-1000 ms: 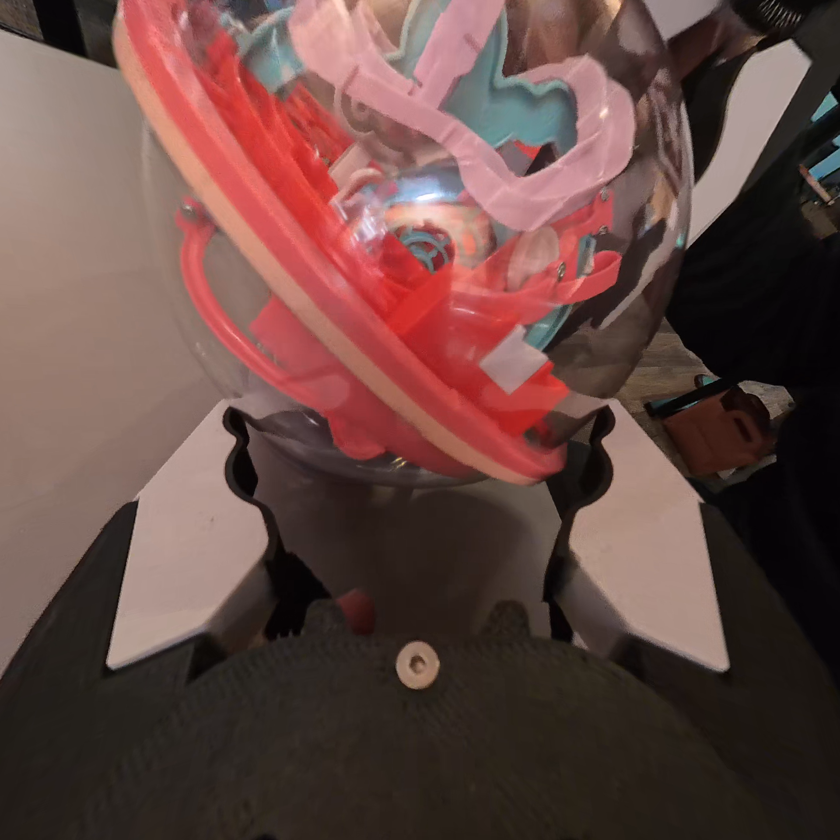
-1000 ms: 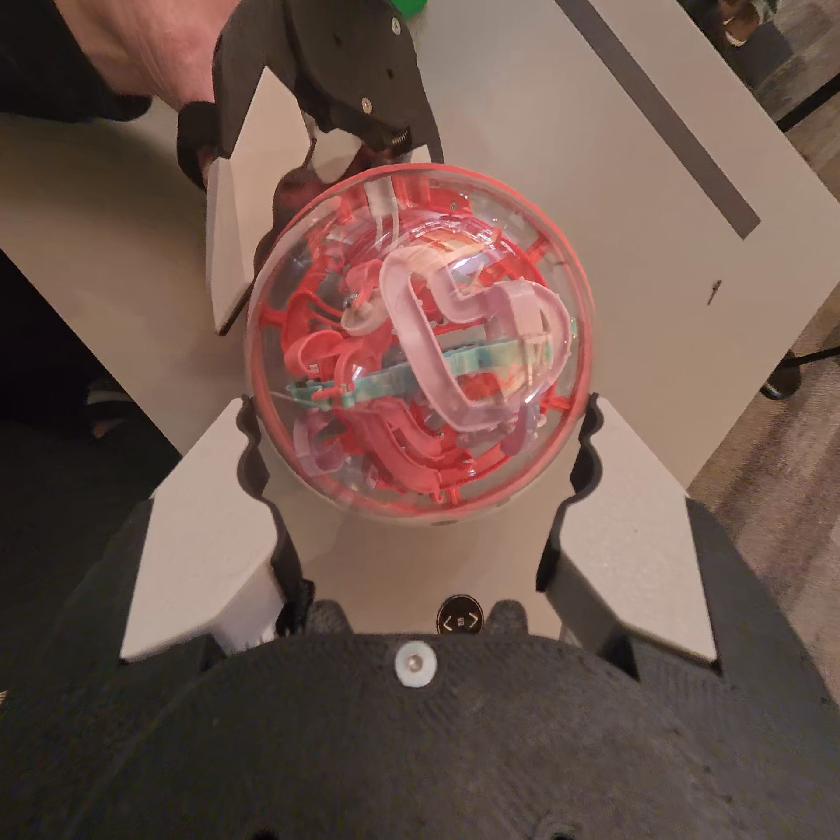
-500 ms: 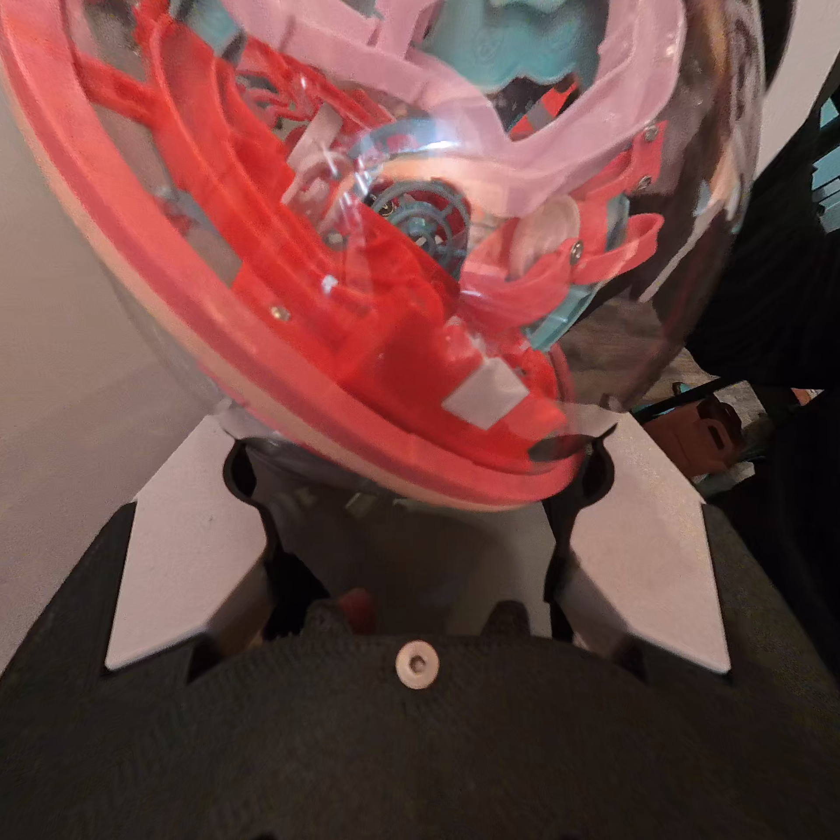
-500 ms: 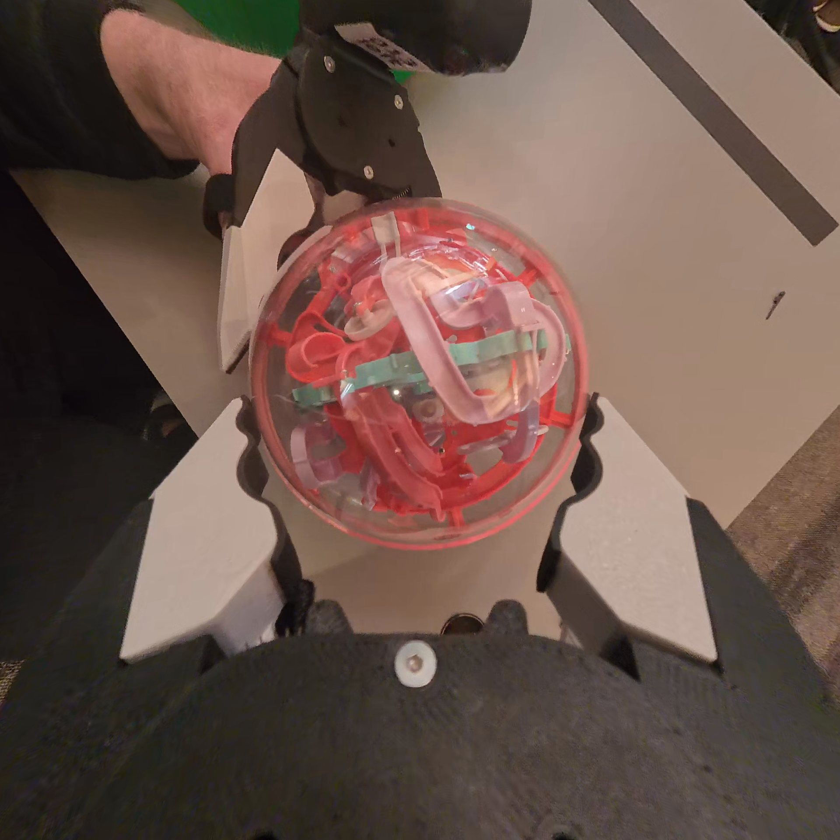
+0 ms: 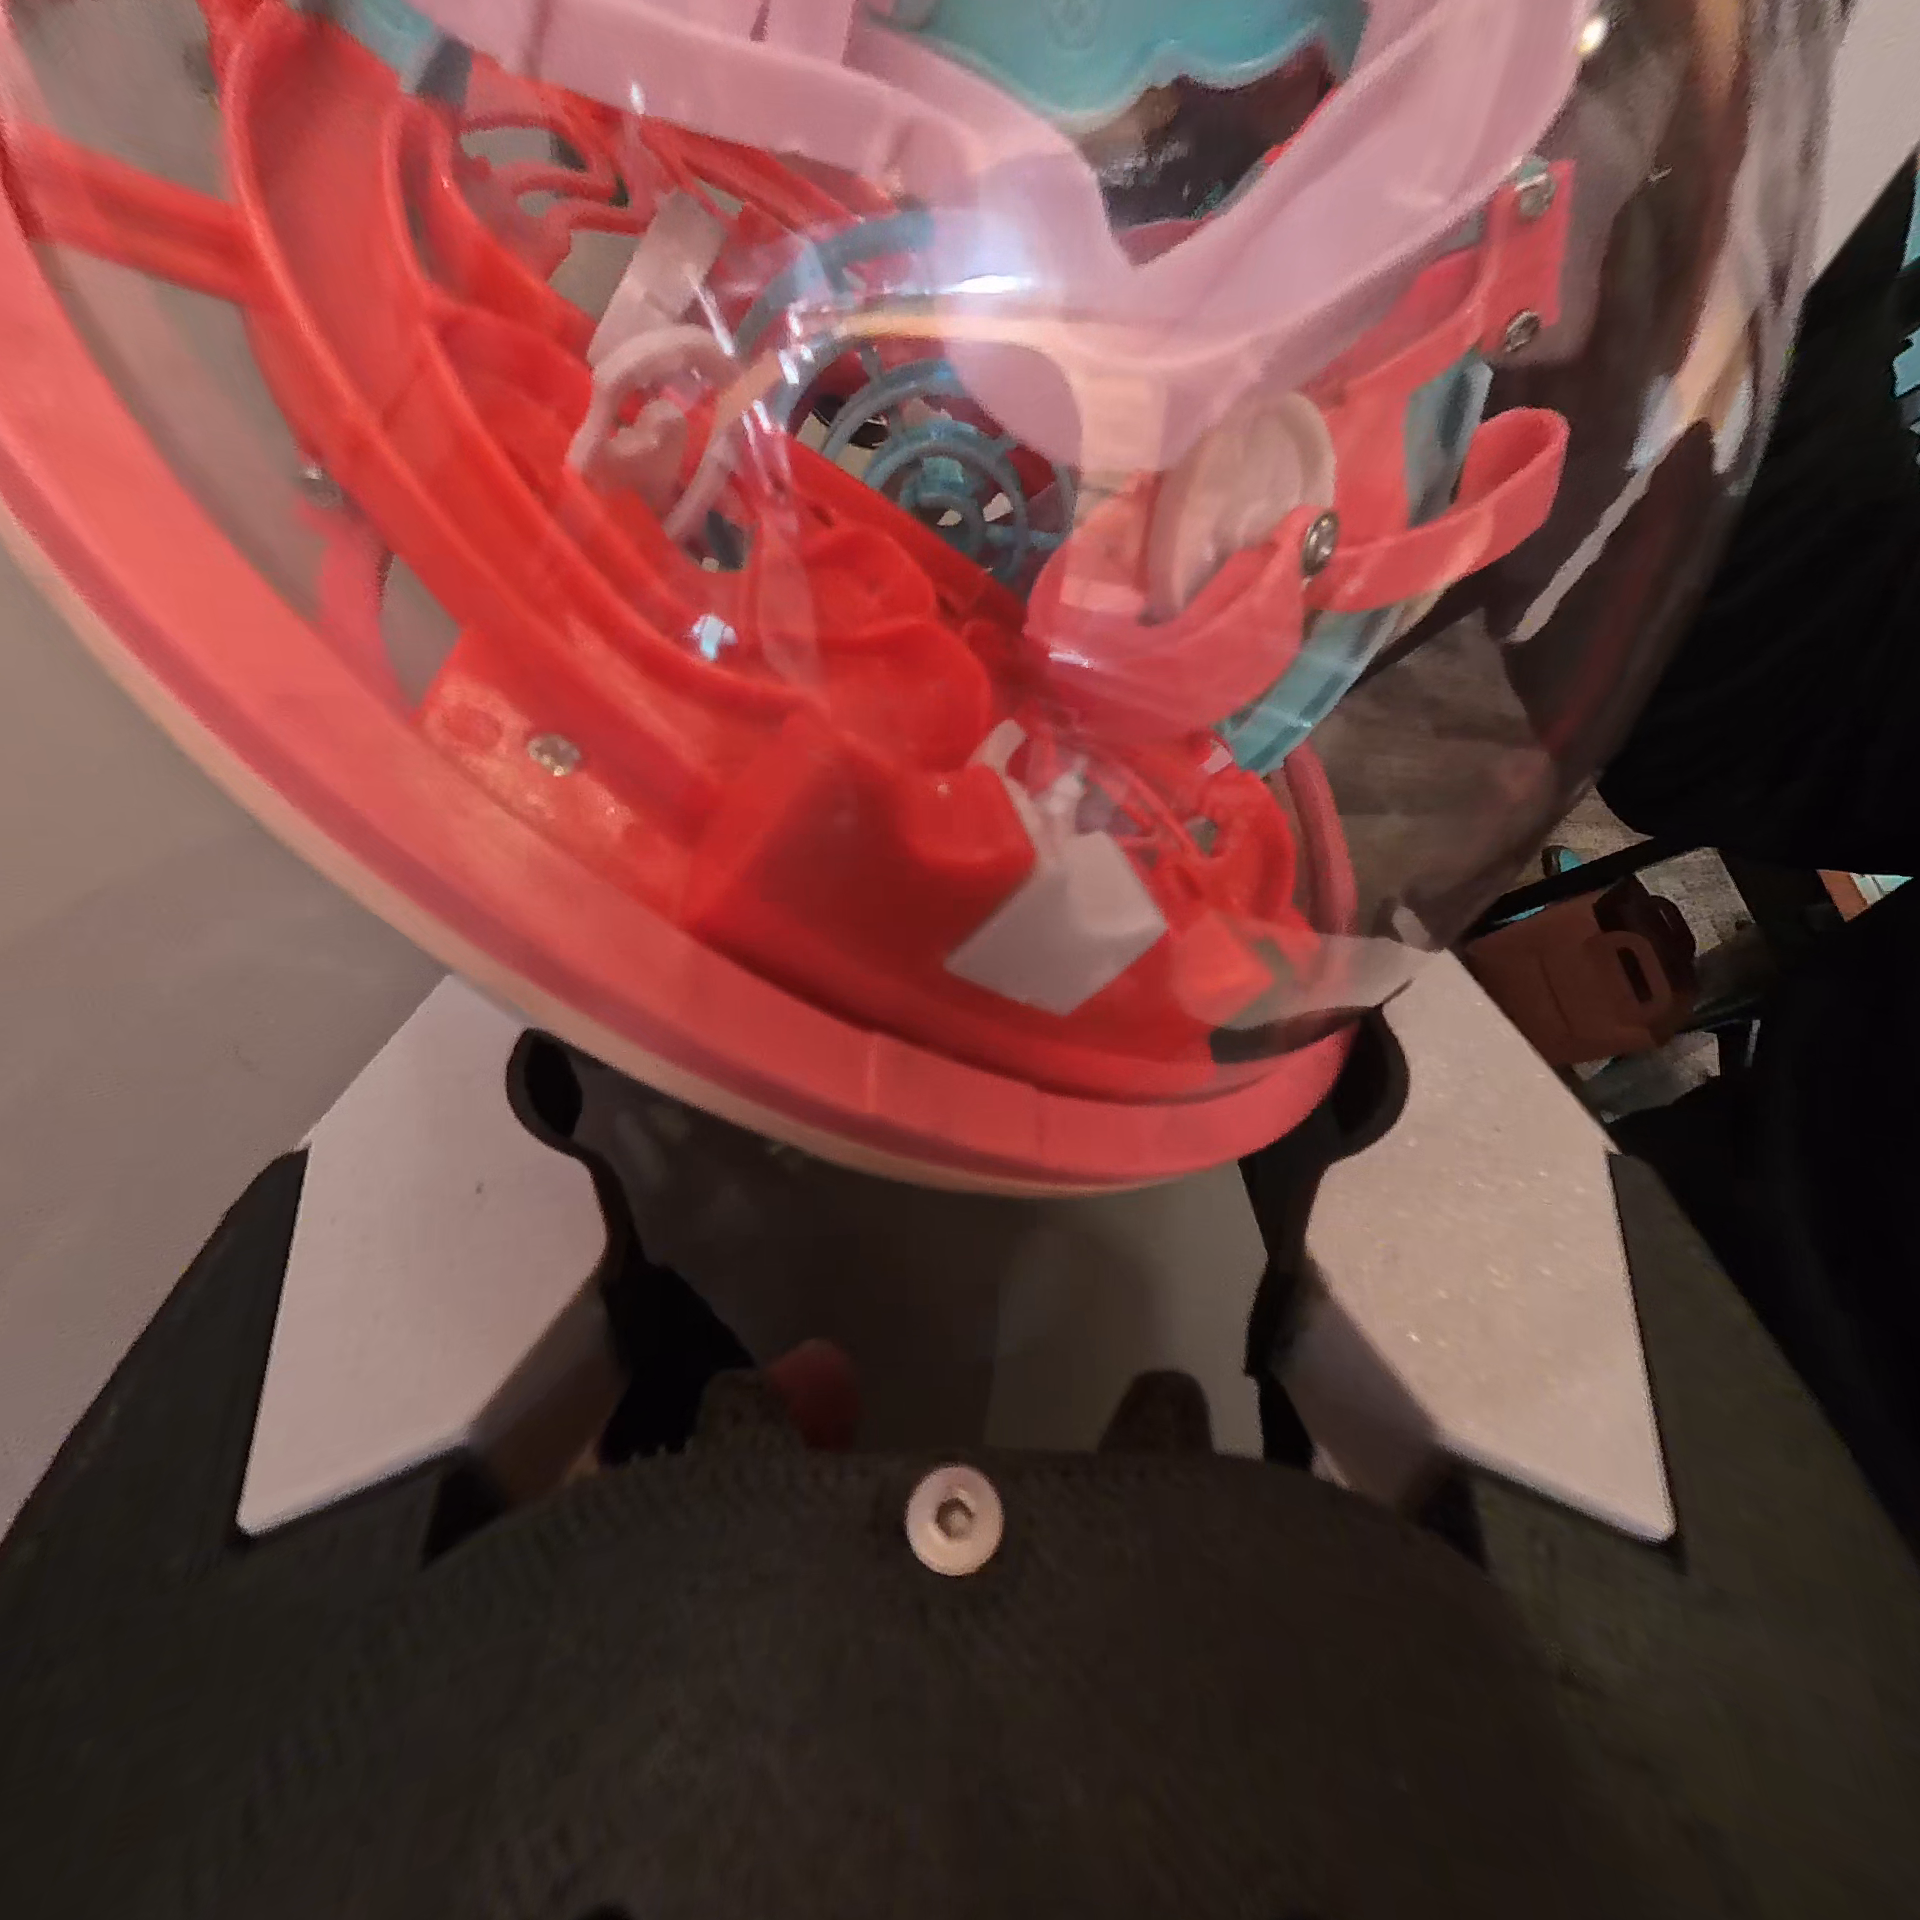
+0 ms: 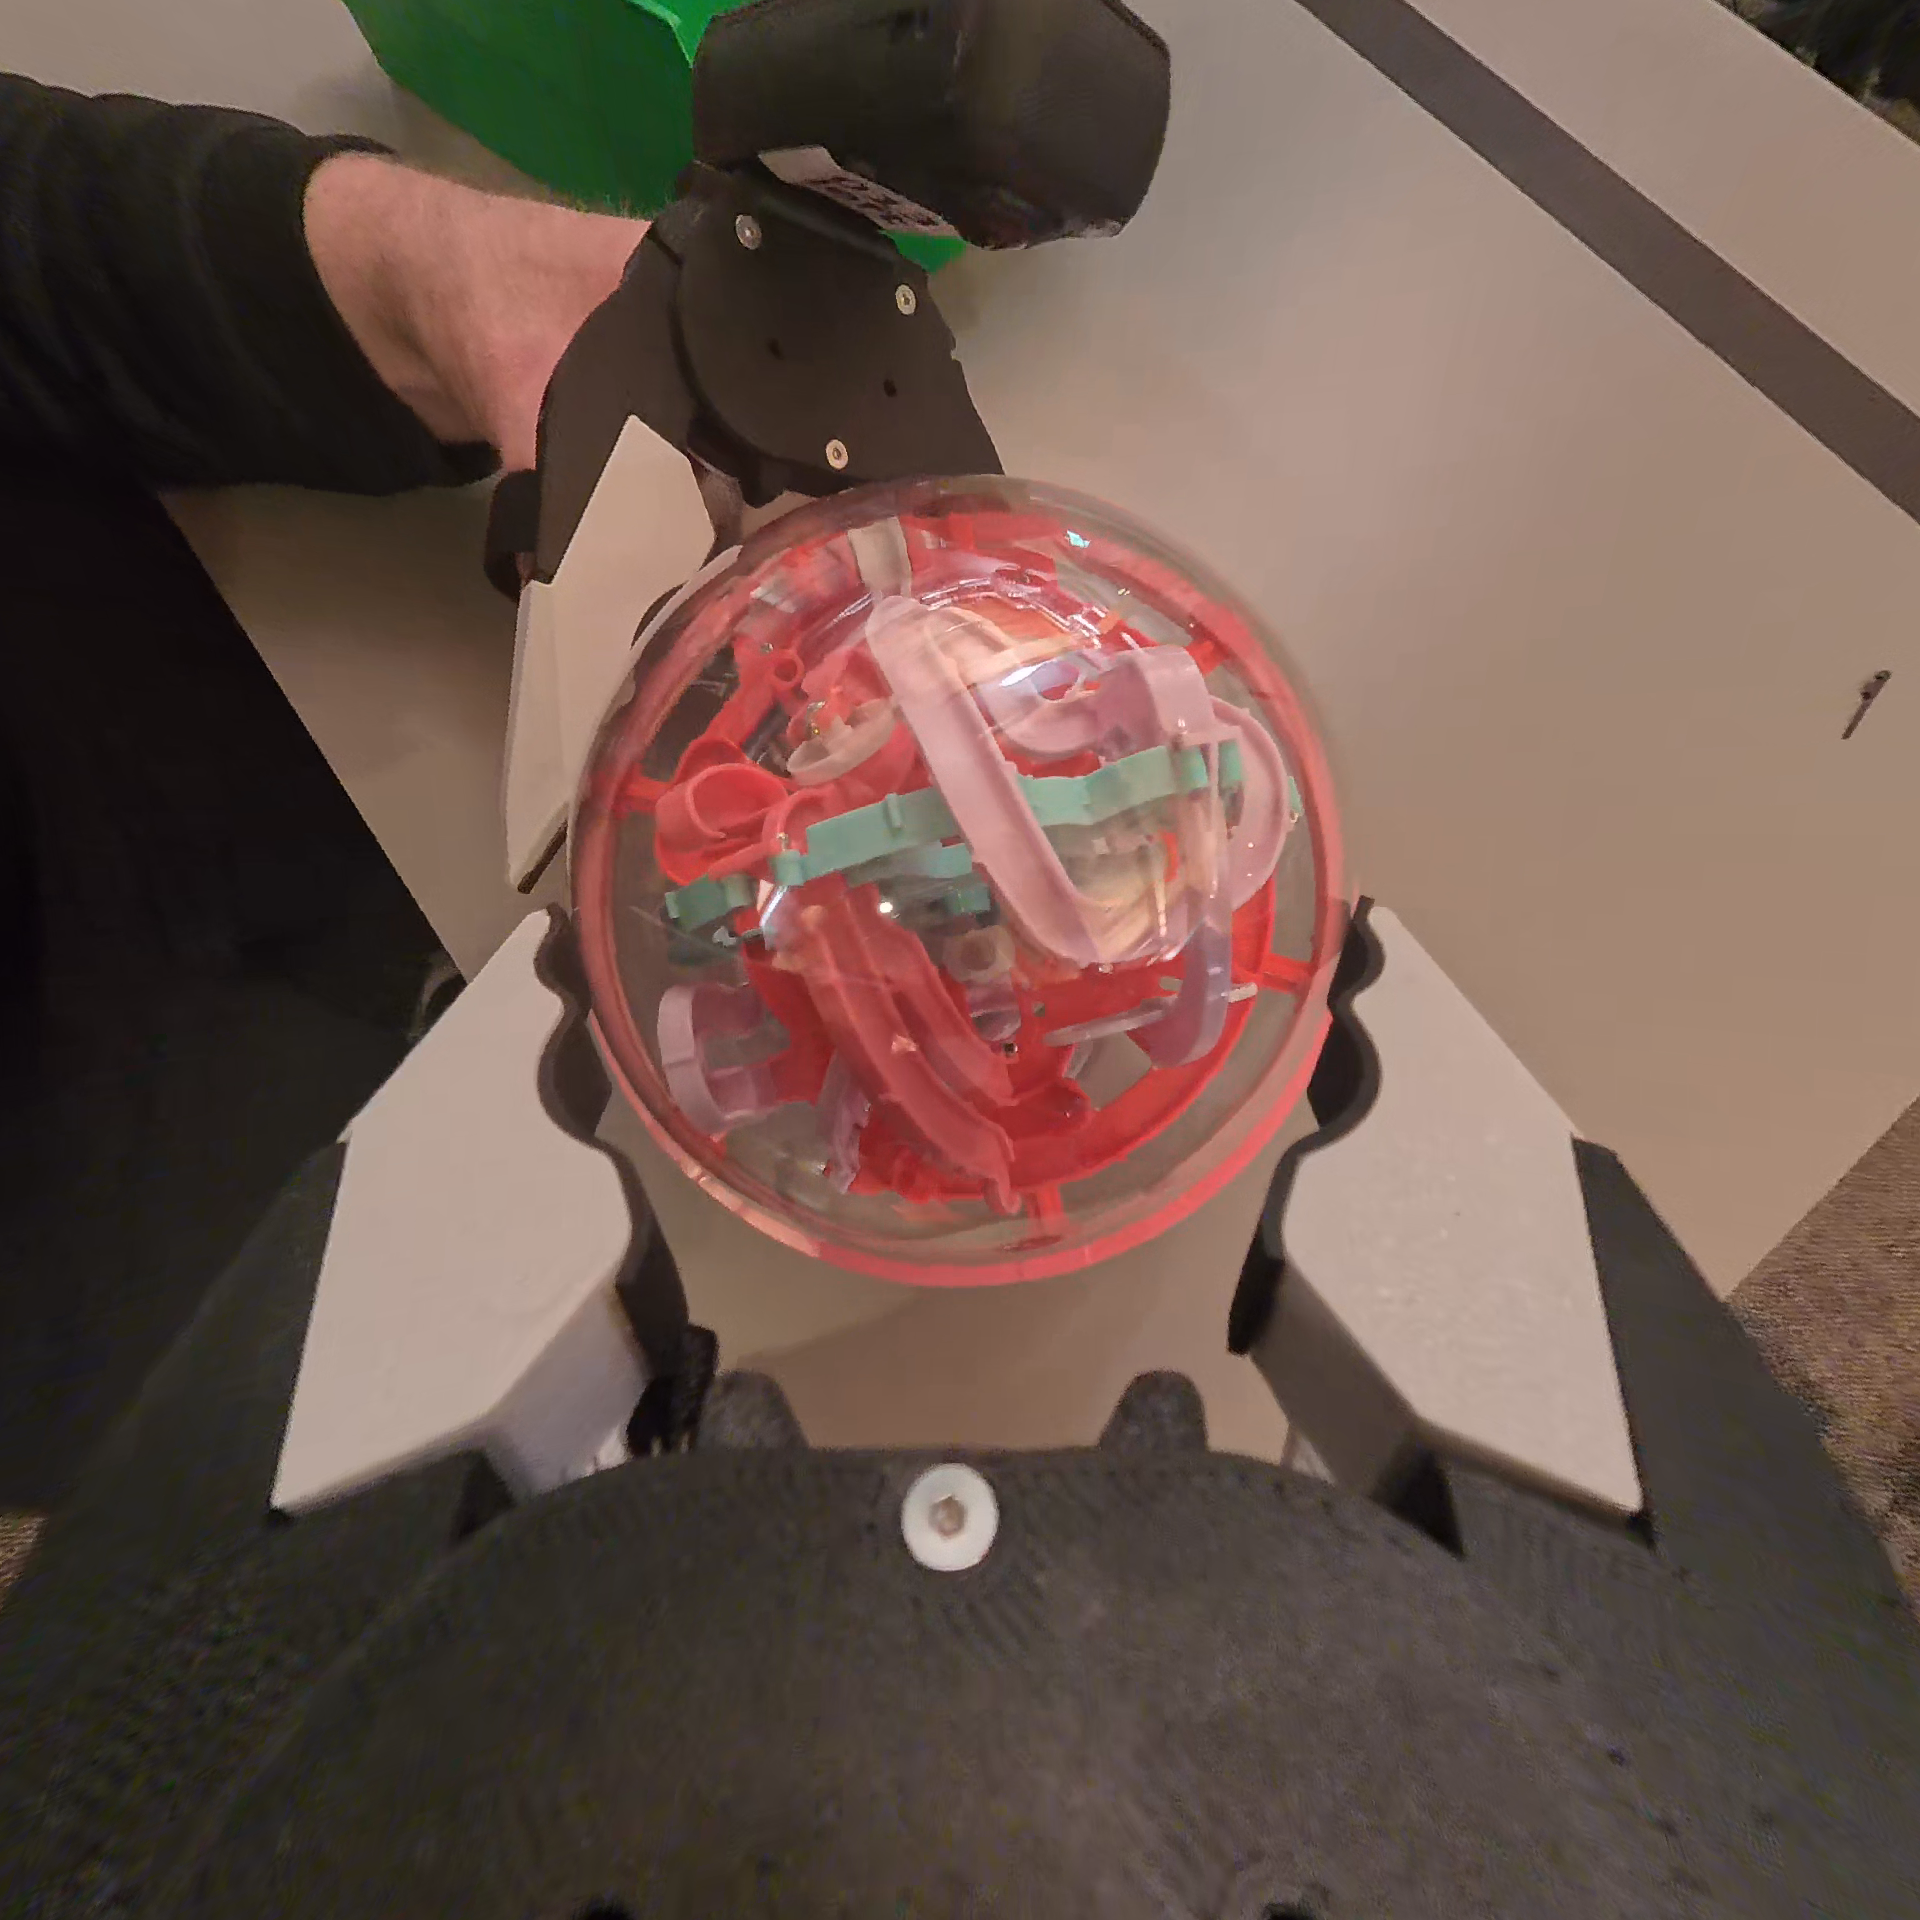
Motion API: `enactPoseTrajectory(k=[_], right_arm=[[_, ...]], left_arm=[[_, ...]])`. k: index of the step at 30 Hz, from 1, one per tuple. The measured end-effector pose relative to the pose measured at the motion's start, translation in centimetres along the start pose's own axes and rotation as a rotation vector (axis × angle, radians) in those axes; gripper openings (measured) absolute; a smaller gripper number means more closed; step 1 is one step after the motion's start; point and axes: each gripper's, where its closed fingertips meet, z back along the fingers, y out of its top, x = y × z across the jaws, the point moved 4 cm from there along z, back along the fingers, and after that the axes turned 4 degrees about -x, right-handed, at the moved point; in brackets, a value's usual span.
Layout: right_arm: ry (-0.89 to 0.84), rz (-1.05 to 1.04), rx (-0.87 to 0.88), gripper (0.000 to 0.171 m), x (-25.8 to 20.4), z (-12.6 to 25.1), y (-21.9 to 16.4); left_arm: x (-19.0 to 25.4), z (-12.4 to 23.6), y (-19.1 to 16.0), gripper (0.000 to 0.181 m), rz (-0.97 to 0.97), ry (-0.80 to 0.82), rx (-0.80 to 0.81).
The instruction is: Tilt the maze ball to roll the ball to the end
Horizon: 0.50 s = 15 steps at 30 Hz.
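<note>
Maze ball (image 6: pixel 940 883): a clear sphere with a red rim around its middle, held up over the near corner of a white table (image 6: pixel 1455 520), between both grippers. Inside it: red tracks, a pale pink looping track, a teal strip across the middle. Can't pick out the small rolling ball in either view.

Right gripper (image 6: pixel 951 971): jaws spread wide, black inner edges touching the sphere on both sides just below its widest part. It grips the maze ball; the sphere sits in the gap with the table visible under it.

Left gripper (image 5: pixel 940 1049): jaws also wide, with the sphere's red rim wedged between the fingertips, rim tilted down to the right. The left fingertip contact is partly hidden behind the rim; the right one touches the rim edge. It reads as gripping the maze ball too.

Right wrist view only: the left gripper (image 6: pixel 665 717) seen from outside at the far upper left of the sphere, one white finger lying along the shell, a hand (image 6: pixel 468 301) in a black sleeve holding it, and a green box (image 6: pixel 540 94) on the table behind.

Left wrist view only: close-up of a teal spiral piece (image 5: pixel 935 488) at the maze core, screws in the red frame, a brown object (image 5: pixel 1579 966) on the floor at right.
</note>
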Motion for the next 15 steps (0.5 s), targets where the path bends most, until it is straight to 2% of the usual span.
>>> enactPoseTrajectory(k=[15], right_arm=[[0.074, -0.071, 0.039, 0.138, 1.02, 0.13, -0.15]], left_arm=[[0.16, -0.12, 0.38, 0.148, 0.047, -0.021, -0.001]])
